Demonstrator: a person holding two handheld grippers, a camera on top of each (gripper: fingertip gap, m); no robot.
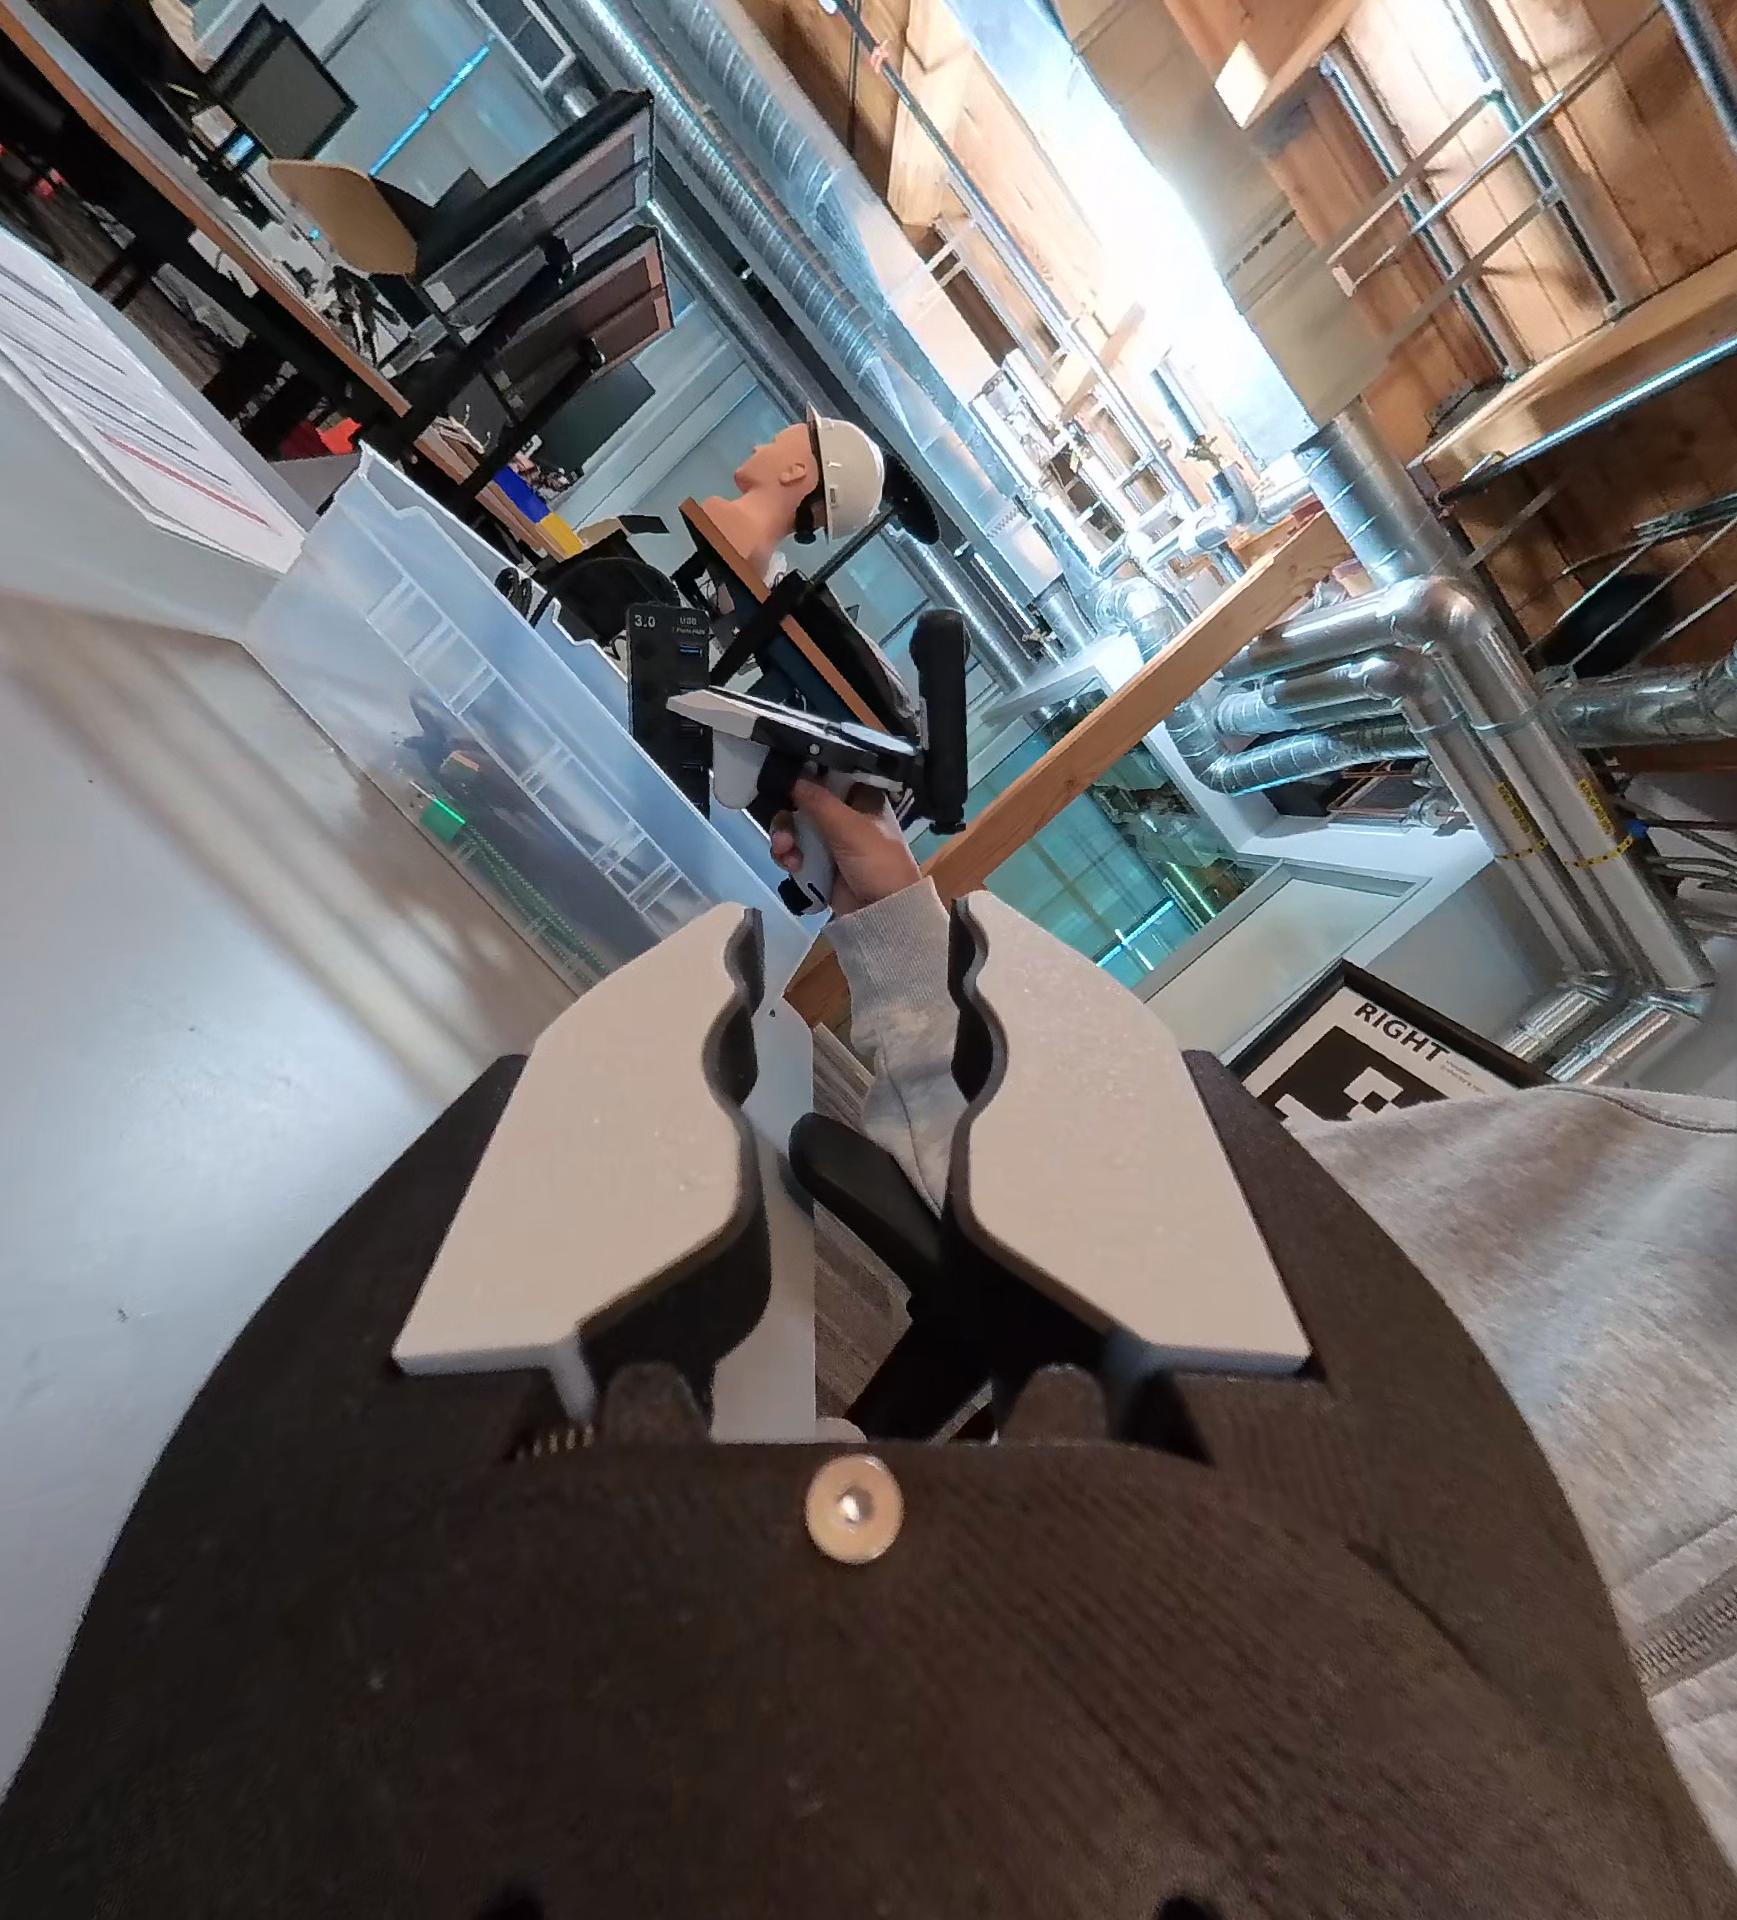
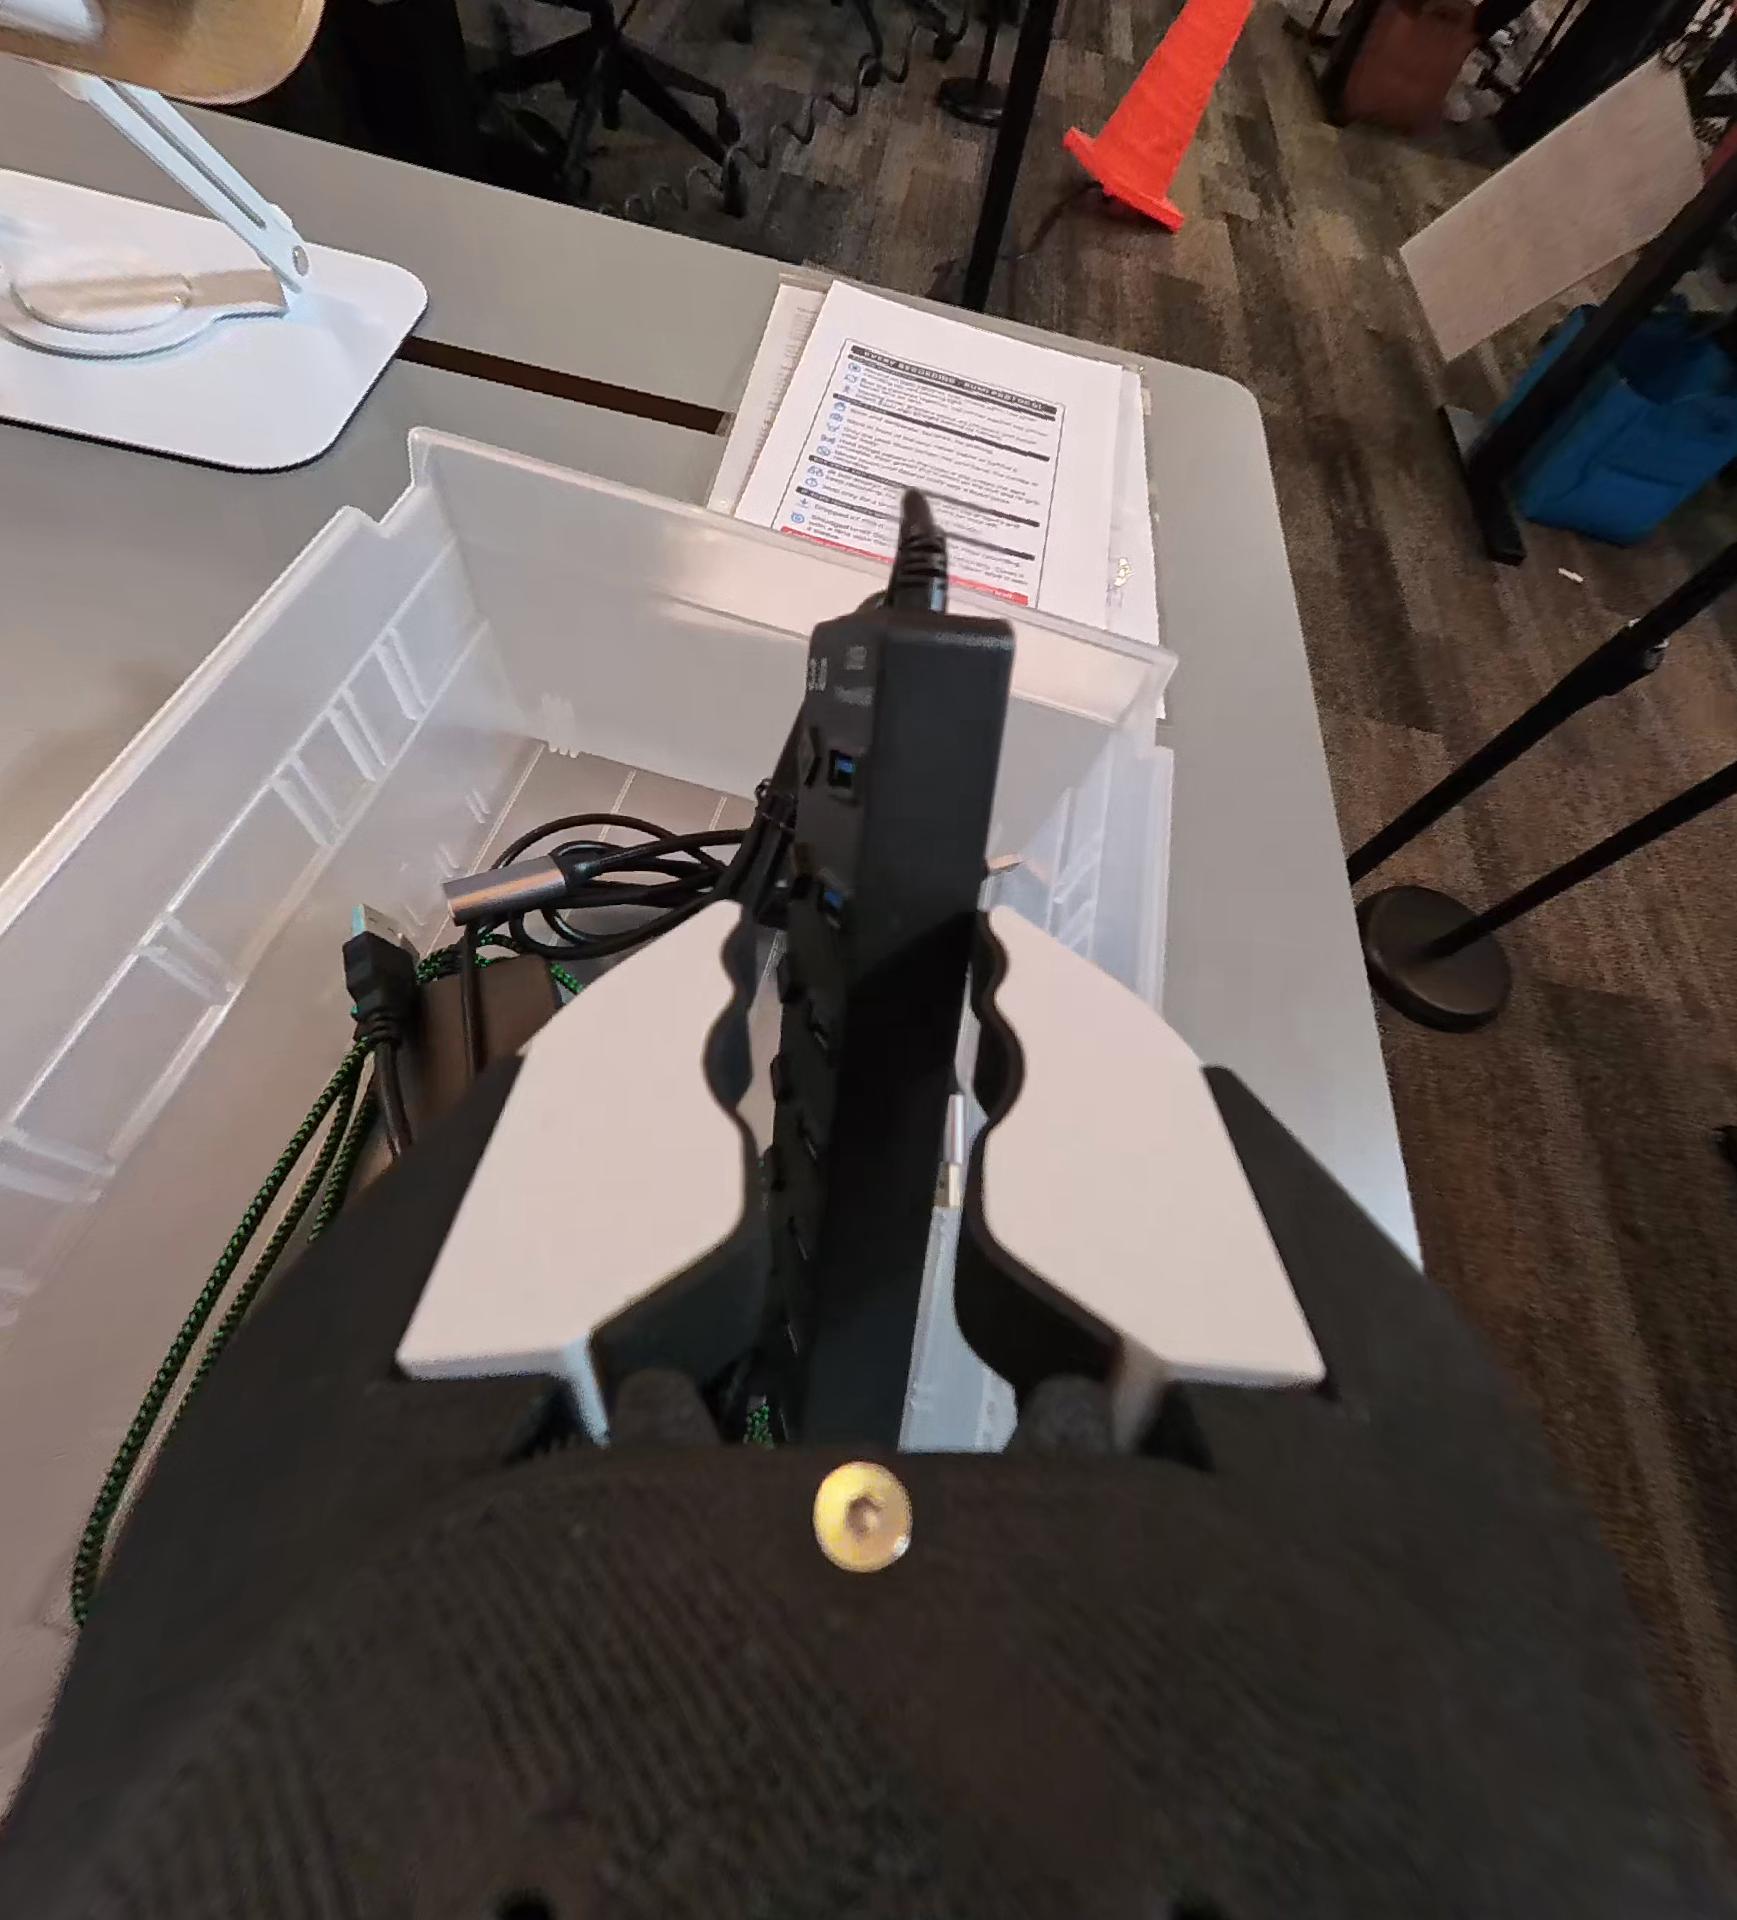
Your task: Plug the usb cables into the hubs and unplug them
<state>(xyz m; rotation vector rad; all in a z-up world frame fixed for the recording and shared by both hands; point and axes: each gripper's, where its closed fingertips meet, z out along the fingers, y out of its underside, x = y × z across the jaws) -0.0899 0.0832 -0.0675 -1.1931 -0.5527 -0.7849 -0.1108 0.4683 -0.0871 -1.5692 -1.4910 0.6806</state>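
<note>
So my right gripper [image 2: 859, 935] has its jaws pinching a long black USB hub [image 2: 879, 935], gripped by its narrow sides and sticking straight out ahead of me. The port face of the hub is turned to the left in the right wrist view, and I can make out a couple of blue ports up near the far end. A black cord [image 2: 918, 556] comes out of the hub's far tip.

I'm holding the hub up over a clear plastic bin [image 2: 220, 790] that sits on the grey table [image 2: 116, 499]. Down in the bin there's a tangle of thin black cable [image 2: 615, 862] with a silver-grey connector [image 2: 521, 883] on top, a black USB-A plug [image 2: 381, 961] poking up by the left side, and a green-and-black braided cable [image 2: 220, 1278] trailing back toward me over the bin's near edge. Beyond the bin is a printed sheet in a sleeve [image 2: 957, 436], and off to the far left a white stand [image 2: 157, 312].

My left gripper [image 1: 859, 925] is tipped way over, pointing out past the table edge, jaws spread apart with nothing between them, just a grey sleeve [image 1: 895, 997] showing through the gap. From there I can see the right gripper [image 1: 791, 732] farther off in a hand [image 1: 859, 847], with the hub [image 1: 670, 691] standing upright above the bin [image 1: 490, 665]. A dummy head in a white hard hat [image 1: 822, 488] is behind it.
</note>
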